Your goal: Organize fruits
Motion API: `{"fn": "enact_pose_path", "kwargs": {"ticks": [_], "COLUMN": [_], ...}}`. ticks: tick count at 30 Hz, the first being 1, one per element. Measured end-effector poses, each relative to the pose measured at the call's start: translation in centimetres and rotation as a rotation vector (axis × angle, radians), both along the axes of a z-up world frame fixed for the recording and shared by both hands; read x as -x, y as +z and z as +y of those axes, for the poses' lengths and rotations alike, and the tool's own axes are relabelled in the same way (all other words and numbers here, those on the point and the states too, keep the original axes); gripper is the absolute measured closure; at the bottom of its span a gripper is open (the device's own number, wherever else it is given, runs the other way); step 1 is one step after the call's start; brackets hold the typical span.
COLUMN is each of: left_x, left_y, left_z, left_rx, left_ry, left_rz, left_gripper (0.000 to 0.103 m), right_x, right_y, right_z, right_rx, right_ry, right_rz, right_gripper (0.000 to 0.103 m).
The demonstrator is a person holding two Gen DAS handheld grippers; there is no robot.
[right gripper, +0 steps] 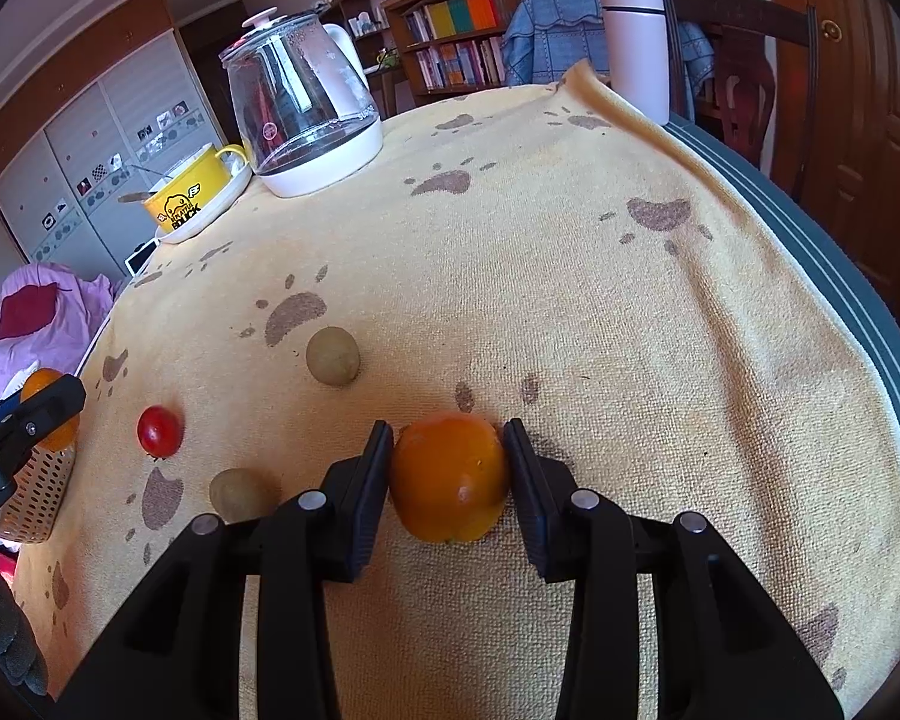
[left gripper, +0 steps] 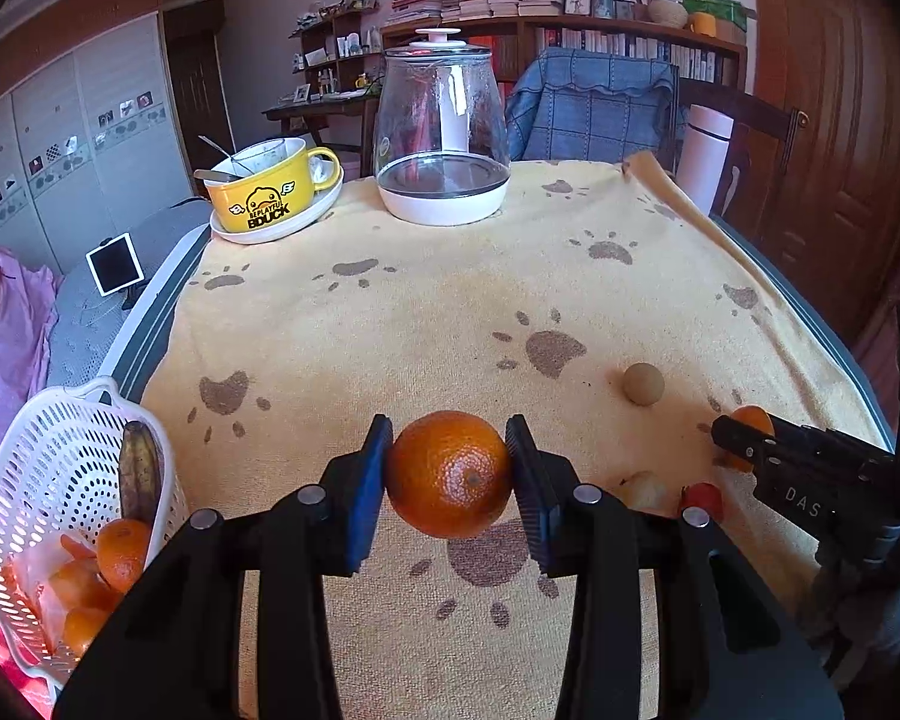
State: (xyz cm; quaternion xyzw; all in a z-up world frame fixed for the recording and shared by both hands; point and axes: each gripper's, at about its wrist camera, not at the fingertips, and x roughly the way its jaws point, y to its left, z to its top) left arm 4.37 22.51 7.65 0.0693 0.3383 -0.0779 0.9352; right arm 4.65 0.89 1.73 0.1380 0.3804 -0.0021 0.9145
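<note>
My left gripper (left gripper: 448,427) is shut on a round orange (left gripper: 448,480), held above the yellow paw-print cloth (left gripper: 426,300). The right wrist view shows it beside a white slotted basket (left gripper: 42,456) at the table's left edge. In the basket lie a dark banana (left gripper: 140,468) and small oranges (left gripper: 121,552). My right gripper (right gripper: 448,427) is shut on a smooth orange fruit (right gripper: 448,483) low at the cloth. On the cloth to its left lie a red cherry tomato (right gripper: 160,432) and two small tan fruits (right gripper: 332,356) (right gripper: 241,493).
A glass kettle (left gripper: 441,120) and a yellow mug (left gripper: 264,186) on a saucer stand at the table's far side. A white flask (left gripper: 703,156) stands at the far right corner. The table's right edge (right gripper: 858,300) drops off. A pink bed (left gripper: 0,336) lies to the left.
</note>
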Motion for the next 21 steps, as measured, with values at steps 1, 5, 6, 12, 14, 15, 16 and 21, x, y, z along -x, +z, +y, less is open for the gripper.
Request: {"fn": "enact_pose_path", "kwargs": {"ticks": [1,5,6,12,14,15,16,21], "left_x": [0.1,0.6,0.7,1.4,1.7,1.8,2.0,2.7], "left_y": [0.1,0.5,0.6,1.1,1.3,1.4,1.5,2.0], "left_z": [0.1,0.6,0.7,1.4,1.7,1.8,2.0,2.7], "left_rx": [-0.003,-0.007,-0.011,-0.019,-0.022,-0.026,-0.03,-0.037], "left_ry": [0.004,0.017,0.021,0.04,0.048,0.053,0.057,0.071], "left_rz": [-0.005,-0.022,-0.028,-0.054,-0.064,-0.07,-0.076,-0.103], "left_gripper": [0.063,0.063,0.063,0.063,0.063,0.063,0.063,0.063], "right_x": [0.0,0.2,0.2,0.3,0.3,0.3,0.4,0.5], "right_y": [0.0,0.1,0.1,0.2,0.2,0.2,0.2,0.3], "right_z": [0.0,0.0,0.0,0.2,0.2,0.2,0.2,0.0], "right_rx": [0.001,0.007,0.01,0.025,0.03,0.032,0.034,0.034], "right_ry": [-0.001,-0.003,-0.004,-0.01,-0.012,-0.013,-0.015,-0.026], "right_rz": [-0.002,-0.008,-0.009,-0.015,-0.015,-0.015,-0.016,-0.014], "right_gripper": [0.064,0.064,0.064,0.065,0.065,0.065,0.065,0.065]}}
